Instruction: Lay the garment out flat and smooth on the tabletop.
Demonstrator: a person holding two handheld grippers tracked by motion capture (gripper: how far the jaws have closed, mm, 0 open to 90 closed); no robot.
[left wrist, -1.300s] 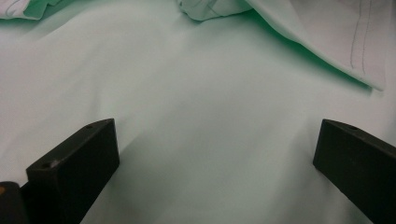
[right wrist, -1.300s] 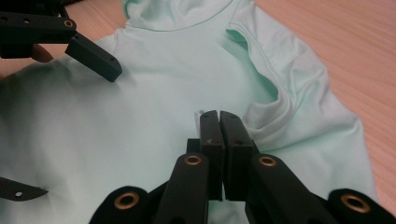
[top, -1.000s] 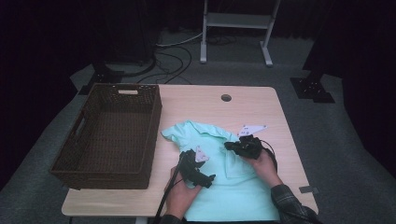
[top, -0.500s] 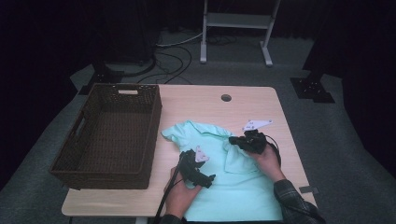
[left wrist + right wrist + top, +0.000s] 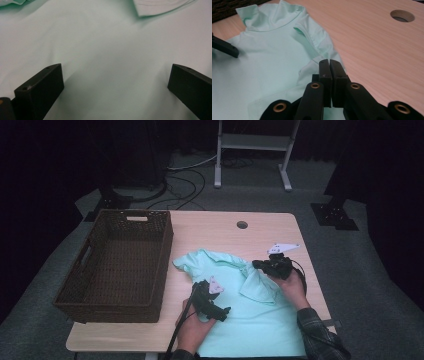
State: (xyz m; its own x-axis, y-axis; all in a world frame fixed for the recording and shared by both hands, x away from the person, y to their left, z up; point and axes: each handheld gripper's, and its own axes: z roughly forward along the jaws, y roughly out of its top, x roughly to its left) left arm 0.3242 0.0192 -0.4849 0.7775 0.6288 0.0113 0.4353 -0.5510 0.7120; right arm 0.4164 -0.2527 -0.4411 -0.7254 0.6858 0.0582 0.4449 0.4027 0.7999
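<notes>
Mint shirt (image 5: 250,320) spread at frame's lower centre. Sleeve (image 5: 257,285), clamped in right gripper (image 5: 258,265), has been drawn rightward since a second ago, unfolding outward. Left gripper (image 5: 226,312), jaws apart, rests on shirt.

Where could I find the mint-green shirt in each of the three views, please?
High view: the mint-green shirt lies on the table's near right part, right of the basket.
Left gripper view: the shirt spreads behind the wide-apart jaws.
Right gripper view: the shirt lies left and centre, beyond the closed jaws.
Shared landmark: its folded-in sleeve.
</notes>
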